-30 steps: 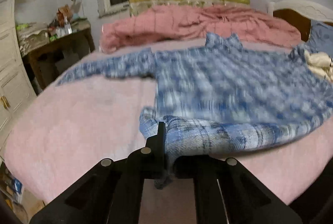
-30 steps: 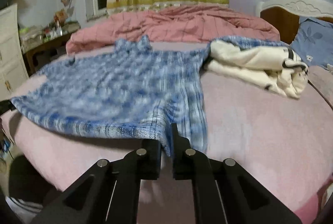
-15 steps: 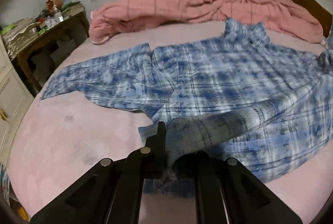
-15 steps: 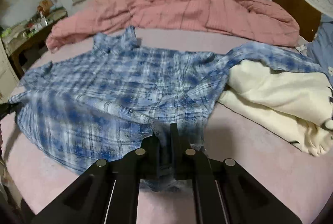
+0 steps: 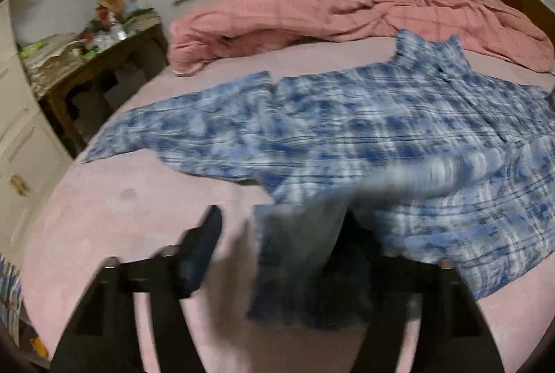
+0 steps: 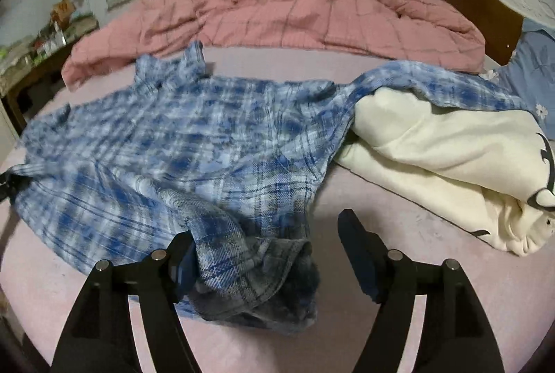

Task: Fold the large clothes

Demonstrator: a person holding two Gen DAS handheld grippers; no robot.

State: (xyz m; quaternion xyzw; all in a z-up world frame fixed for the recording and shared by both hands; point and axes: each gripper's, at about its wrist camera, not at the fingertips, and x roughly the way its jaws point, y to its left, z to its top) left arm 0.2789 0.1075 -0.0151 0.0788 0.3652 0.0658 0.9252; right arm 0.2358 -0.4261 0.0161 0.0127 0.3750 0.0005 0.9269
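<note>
Right wrist: right gripper point(image 6: 267, 248) wide open, low over bed point(image 6: 399, 321) | shirt point(image 6: 180, 144) spread at 11 o'clock, hem between fingers | left gripper point(image 5: 281, 234) open, blurry, hem bunched there

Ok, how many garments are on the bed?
2: the blue plaid flannel shirt spread mid-bed, and a cream fleece garment bunched at its right, under one sleeve. More may be hidden.

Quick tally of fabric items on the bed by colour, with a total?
Blue plaid: 1, the shirt
Cream: 1, the garment, under the shirt's sleeve
Pink: 1, the bunched quilt
Blue floral: 1, the pillow
Total: 4
</note>
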